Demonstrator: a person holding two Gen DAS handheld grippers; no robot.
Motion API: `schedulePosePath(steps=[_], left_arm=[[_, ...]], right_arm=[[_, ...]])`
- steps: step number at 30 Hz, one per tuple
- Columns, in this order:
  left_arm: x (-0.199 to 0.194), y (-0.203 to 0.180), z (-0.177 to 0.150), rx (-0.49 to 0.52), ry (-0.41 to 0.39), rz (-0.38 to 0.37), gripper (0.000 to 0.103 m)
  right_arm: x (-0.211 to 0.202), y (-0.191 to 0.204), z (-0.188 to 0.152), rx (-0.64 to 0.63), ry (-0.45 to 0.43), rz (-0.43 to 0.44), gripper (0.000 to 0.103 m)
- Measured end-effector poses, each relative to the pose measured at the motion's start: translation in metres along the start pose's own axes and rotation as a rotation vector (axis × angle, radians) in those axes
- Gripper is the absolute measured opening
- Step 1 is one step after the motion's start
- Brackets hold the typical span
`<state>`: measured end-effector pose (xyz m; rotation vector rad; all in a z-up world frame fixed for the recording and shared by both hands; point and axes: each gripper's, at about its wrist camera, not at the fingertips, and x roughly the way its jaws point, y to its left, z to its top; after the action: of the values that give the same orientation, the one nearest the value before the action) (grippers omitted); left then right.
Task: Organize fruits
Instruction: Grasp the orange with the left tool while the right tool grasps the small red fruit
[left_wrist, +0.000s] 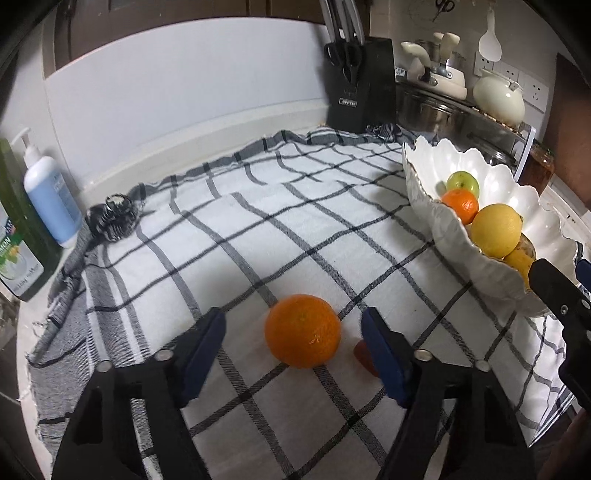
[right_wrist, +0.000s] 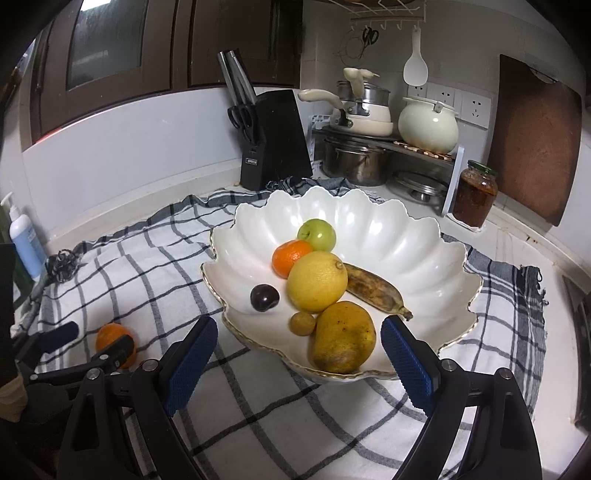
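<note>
Orange (left_wrist: 302, 330) on cloth (left_wrist: 221, 229), between spread jaws of left gripper (left_wrist: 293, 332), lined for grasp. Right gripper (right_wrist: 299, 354) agape, empty, near bowl (right_wrist: 424, 251), likely destination.

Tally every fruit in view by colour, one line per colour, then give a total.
Orange: 2, the orange on the cloth and the small orange in the bowl
Yellow: 2, lemon and mango
Green: 1, apple
Dark purple: 1, plum
Brown: 2, banana and small round fruit
Total: 8
</note>
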<state>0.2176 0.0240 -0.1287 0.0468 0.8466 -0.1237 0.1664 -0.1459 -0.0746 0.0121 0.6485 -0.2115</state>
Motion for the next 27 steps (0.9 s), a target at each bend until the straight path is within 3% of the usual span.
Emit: schedulePosePath(steps=[5, 7, 14, 19, 27], left_arm=[[0.012, -0.002, -0.003, 0.0, 0.037, -0.025, 0.058], [0.015, -0.004, -0.004, 0.004, 0.05, -0.03, 0.046], [0.01, -0.003, -0.003, 0.001, 0.046, -0.037, 0.045], [-0.011, 0.005, -0.003, 0.009, 0.008, 0.002, 0.045], [-0.047, 0.038, -0.018, -0.03, -0.028, 0.053, 0.045]], right_arm=[[0.002, 0.004, -0.001, -0.012, 0.004, -0.007, 0.091], [0.002, 0.005, -0.001, -0.016, 0.003, -0.011, 0.091], [-0.002, 0.005, 0.001, -0.015, -0.004, -0.011, 0.091], [-0.008, 0.007, 0.003, -0.017, -0.027, 0.027, 0.091], [-0.012, 0.035, -0.005, -0.082, -0.037, 0.18, 0.091]])
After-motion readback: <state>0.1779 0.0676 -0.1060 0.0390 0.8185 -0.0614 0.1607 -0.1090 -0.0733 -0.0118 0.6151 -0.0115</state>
